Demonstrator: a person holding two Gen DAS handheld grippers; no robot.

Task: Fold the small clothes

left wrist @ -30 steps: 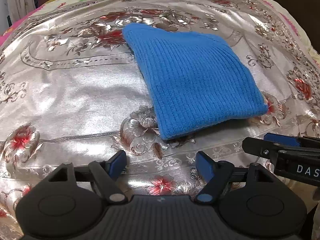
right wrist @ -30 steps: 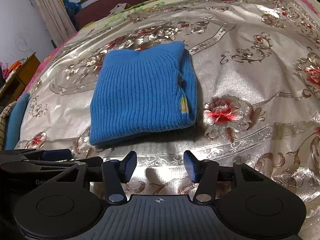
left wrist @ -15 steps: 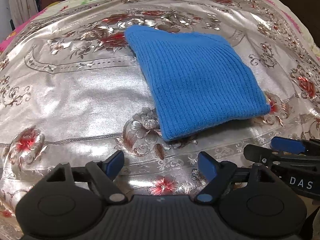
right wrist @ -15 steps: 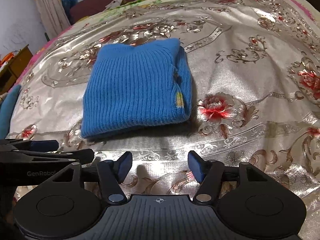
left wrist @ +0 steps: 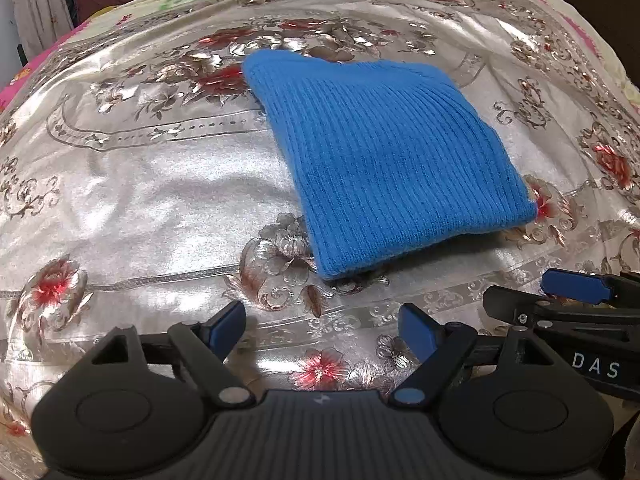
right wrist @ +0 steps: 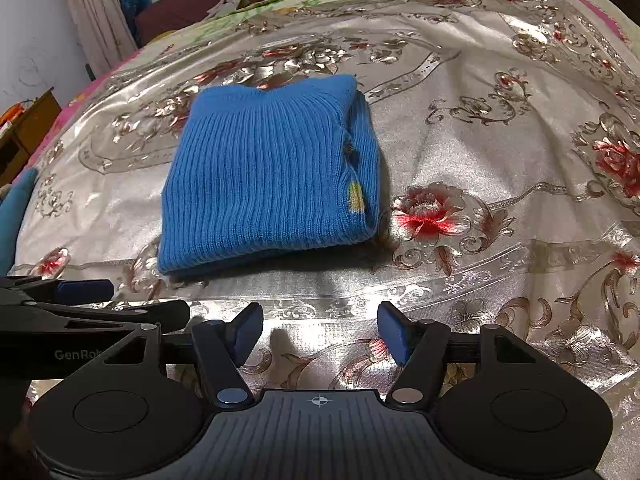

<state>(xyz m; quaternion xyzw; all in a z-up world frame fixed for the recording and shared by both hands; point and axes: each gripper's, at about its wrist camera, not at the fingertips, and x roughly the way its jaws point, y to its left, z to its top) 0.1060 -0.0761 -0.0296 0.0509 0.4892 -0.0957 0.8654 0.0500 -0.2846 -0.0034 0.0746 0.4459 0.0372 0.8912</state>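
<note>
Knitwear (left wrist: 384, 168), blue and folded, lies flat on the bed (left wrist: 160, 184), apart from both grippers: at 1 o'clock from the left gripper (left wrist: 322, 326), at 11 o'clock from the right gripper (right wrist: 318, 332). Both have just been opening, jaws wide, nothing between them.

The bed (left wrist: 140, 208) before me is wearing a glossy silver cover (right wrist: 500, 168) with red flowers — a folded blue knit garment (left wrist: 384, 160) is lying flat on it.
</note>
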